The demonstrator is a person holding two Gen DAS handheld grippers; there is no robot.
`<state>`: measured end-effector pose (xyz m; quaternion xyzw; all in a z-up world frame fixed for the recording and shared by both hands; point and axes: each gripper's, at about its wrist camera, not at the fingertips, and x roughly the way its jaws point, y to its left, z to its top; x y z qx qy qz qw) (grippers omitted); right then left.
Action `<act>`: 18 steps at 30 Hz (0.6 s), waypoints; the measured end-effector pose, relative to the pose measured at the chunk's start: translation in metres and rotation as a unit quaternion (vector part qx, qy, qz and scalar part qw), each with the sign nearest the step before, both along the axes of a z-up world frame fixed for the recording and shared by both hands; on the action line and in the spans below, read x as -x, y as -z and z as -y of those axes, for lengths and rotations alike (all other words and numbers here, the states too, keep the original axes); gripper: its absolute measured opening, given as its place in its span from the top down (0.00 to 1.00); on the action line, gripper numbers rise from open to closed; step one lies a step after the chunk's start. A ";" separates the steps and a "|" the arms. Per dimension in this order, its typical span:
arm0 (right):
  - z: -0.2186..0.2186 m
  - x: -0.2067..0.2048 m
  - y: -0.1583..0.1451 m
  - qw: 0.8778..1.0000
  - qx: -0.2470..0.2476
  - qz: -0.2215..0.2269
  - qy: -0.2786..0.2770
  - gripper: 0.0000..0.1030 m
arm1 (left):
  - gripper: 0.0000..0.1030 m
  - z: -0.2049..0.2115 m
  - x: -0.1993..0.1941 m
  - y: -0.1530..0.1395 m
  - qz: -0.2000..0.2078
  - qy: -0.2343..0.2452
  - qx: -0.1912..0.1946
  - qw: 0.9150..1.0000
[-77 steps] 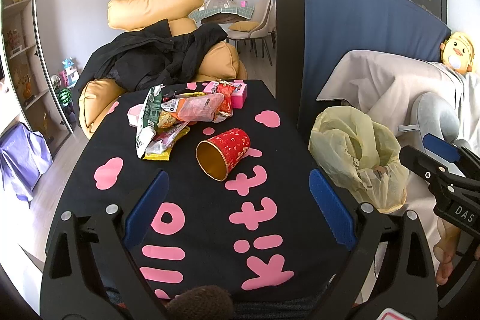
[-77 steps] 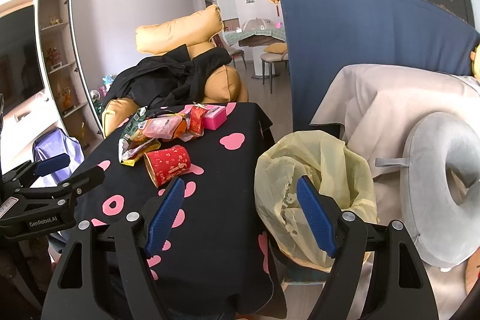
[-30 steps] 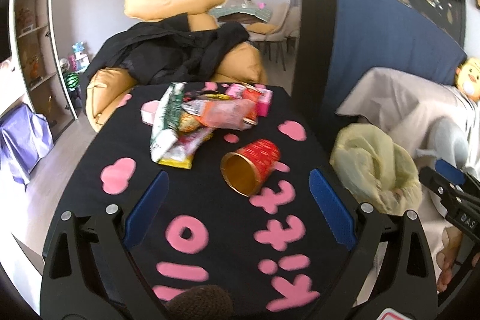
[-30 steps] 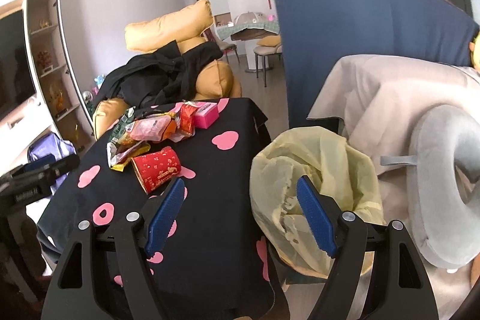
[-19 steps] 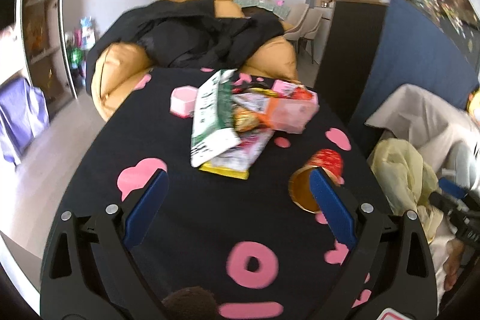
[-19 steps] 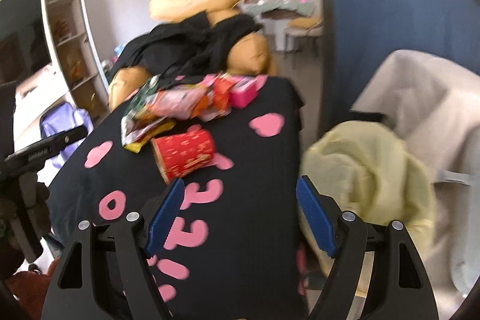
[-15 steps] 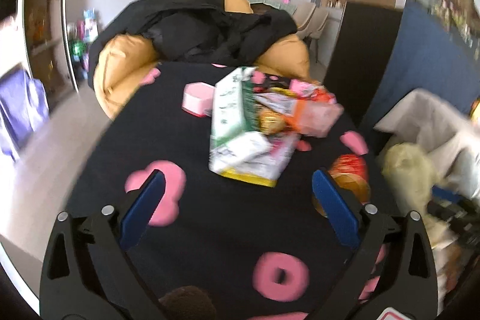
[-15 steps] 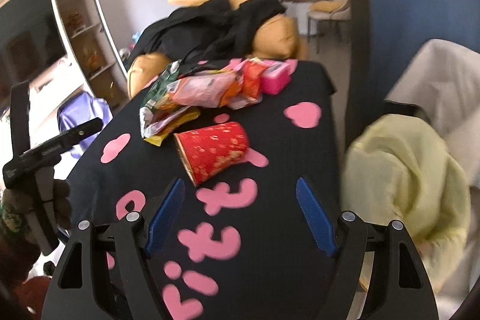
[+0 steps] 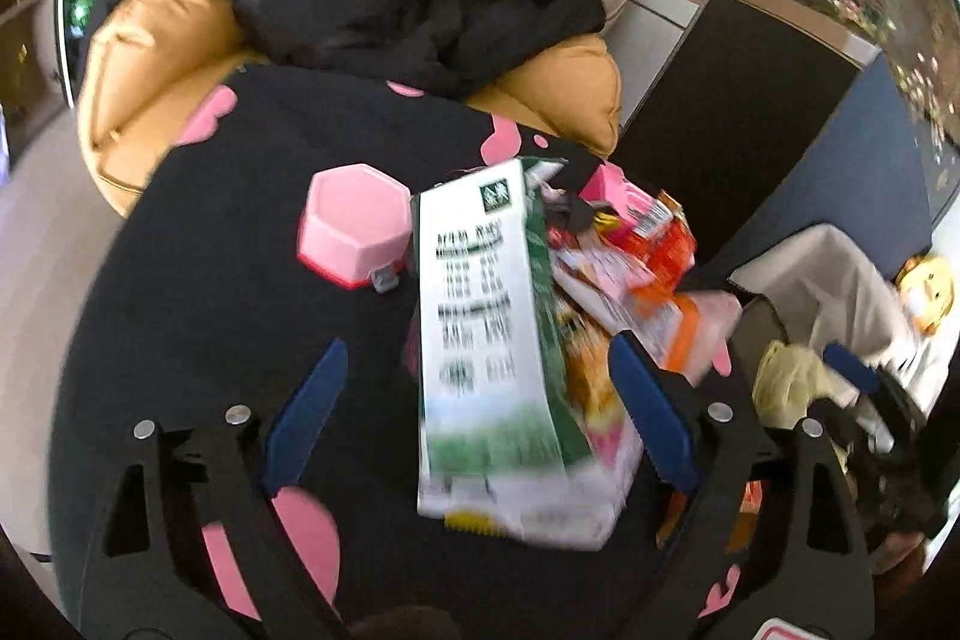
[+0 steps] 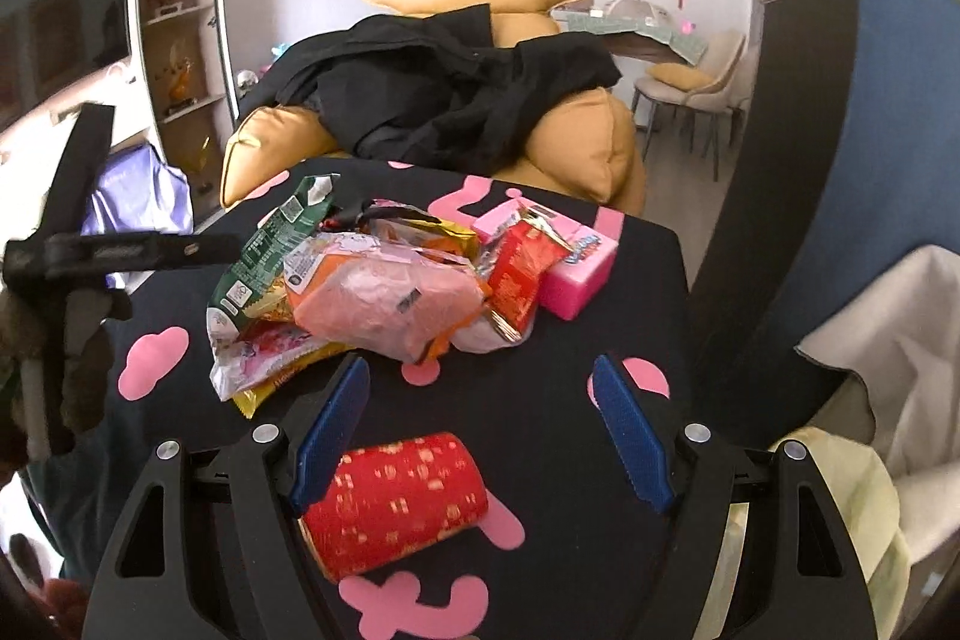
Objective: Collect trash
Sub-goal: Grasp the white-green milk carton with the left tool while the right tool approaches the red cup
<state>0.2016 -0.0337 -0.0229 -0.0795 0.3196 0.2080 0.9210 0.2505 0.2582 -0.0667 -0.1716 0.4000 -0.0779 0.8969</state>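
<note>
A black tabletop [image 10: 570, 400] printed with pink shapes carries a heap of snack wrappers [image 10: 372, 292] at the centre of the right wrist view. The right tongs [image 10: 480, 418] are spread wide at the lower centre, pinching nothing, with a red paper cup [image 10: 396, 505] lying on its side between the blue pads, close to the left one. A pink box [image 10: 576, 274] sits right of the heap, touching a red wrapper.

In the left wrist view the left tongs [image 9: 474, 412] are also spread and empty, framing a white-and-green packet [image 9: 486, 340] that tops the heap at mid-frame. A pink hexagonal box [image 9: 354, 232] sits just left of the packet. A yellow trash bag [image 9: 792, 388] shows at the right edge, beyond the tabletop. Behind, a black coat [image 10: 450, 88] drapes over an orange sofa [image 10: 270, 142].
</note>
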 end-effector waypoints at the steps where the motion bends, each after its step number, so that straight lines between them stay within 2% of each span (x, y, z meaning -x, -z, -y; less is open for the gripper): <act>1: -0.001 -0.002 0.000 1.000 0.002 -0.004 -0.003 0.29 | 0.23 -0.001 -0.007 0.004 -0.009 0.003 0.005 1.000; 3: -0.001 -0.005 0.003 1.000 0.003 -0.017 -0.011 0.29 | 0.28 -0.001 -0.022 0.011 -0.025 0.005 0.017 1.000; 8: -0.001 -0.002 0.014 0.998 0.012 -0.048 -0.029 0.29 | 0.32 -0.004 -0.044 0.024 -0.038 0.006 0.049 0.998; 10: -0.004 0.000 0.019 0.997 0.015 -0.063 -0.034 0.29 | 0.51 -0.002 -0.046 0.024 -0.040 0.007 0.055 0.998; 15: -0.006 0.010 0.015 0.998 0.011 -0.057 -0.038 0.29 | 0.52 0.000 -0.027 0.005 -0.011 0.006 0.049 0.999; 18: -0.011 0.018 0.011 0.995 -0.005 -0.062 -0.074 0.29 | 0.52 0.006 -0.005 -0.009 0.006 -0.002 0.024 1.000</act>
